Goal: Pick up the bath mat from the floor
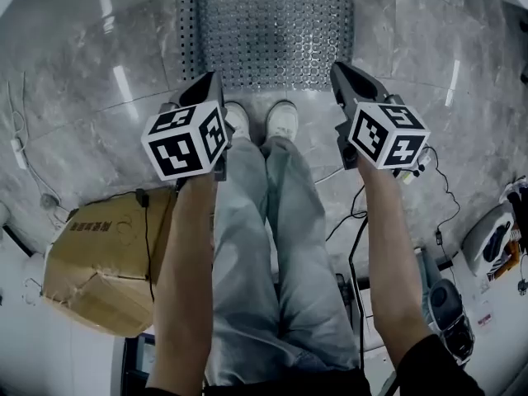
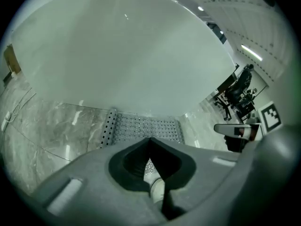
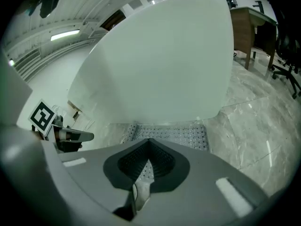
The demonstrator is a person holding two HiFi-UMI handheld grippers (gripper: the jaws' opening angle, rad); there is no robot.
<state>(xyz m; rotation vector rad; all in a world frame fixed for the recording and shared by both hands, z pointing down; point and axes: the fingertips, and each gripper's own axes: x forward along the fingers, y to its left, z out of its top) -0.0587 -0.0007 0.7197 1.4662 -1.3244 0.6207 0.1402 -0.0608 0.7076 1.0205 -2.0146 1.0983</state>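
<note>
- Bath mat point(image 1: 264, 35), a grey studded rectangle with a perforated strip along one short side, lies flat on the marble floor point(image 1: 82, 97), ahead of and below both sets of jaws.
- In the head view its near edge runs just beyond the two jaw tips, and the mat spans the gap between them.
- We see the left gripper point(image 1: 213, 79) pointing steeply down, its jaws pressed together with nothing gripped. In the left gripper view the closed tips point(image 2: 150, 141) meet over the mat point(image 2: 141, 126), apart from it.
- We see the right gripper point(image 1: 340, 68) likewise angled down, jaws fully closed and empty. In the right gripper view the tips point(image 3: 149, 142) meet just short of the mat point(image 3: 169, 133).
- Neither pair of jaws touches the mat.
- Between the two grippers and nearer to us than the jaw tips, the person's white shoes point(image 1: 283, 120) stand at the mat's near edge.
- A large white surface point(image 3: 160, 60) rises directly beyond the mat, on the far side from the jaws.
- Behind the left jaws and off to their outer side sits a crumpled cardboard box point(image 1: 103, 266).
- Black cables point(image 1: 355, 213) trail on the floor behind the right jaws.
</note>
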